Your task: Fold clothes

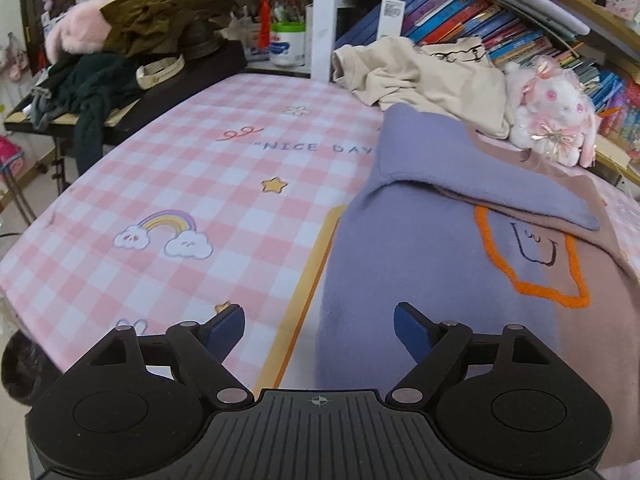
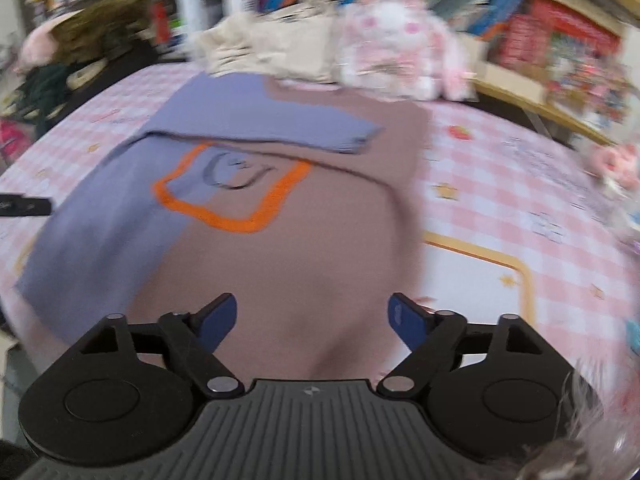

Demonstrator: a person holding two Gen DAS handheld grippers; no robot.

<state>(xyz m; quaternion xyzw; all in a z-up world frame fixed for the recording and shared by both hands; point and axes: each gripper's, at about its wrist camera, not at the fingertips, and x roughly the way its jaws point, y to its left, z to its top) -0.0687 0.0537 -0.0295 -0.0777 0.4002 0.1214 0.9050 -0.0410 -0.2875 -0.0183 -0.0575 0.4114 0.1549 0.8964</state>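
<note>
- Clearly, the sweater [image 2: 248, 240] lay flat on the desk [image 1: 180, 200], just ahead of both hand-held grippers, purple on one half and dusty pink on the other, with an orange outlined patch [image 2: 236, 196] on the chest.
- One purple sleeve [image 2: 280, 128] was already folded across the chest, beyond the patch as seen from the right hand-held gripper.
- The left hand-held gripper [image 1: 319, 326] hovered with its blue fingers spread wide and nothing between them; the purple side edge of the sweater lay just ahead, under its right finger.
- The right hand-held gripper [image 2: 312, 318] was likewise spread and empty, poised over the pink lower part near the hem; its view was blurred, so fine creases could not be read.
- Judging from this layout, the step in hand was most likely gripping the near hem to fold the body over the sleeve.
- To do it well, each hand-held gripper would need to come down at a hem corner, catch both layers of cloth, and close firmly before lifting.
- Both sides should rise together and travel evenly away from the person, so the fold line stayed straight and the tucked sleeve was not dragged loose.
- A cream garment [image 1: 424, 76] and a plush rabbit [image 1: 552, 116] sat well beyond the collar, so the folded edge should stop short of them.
</note>
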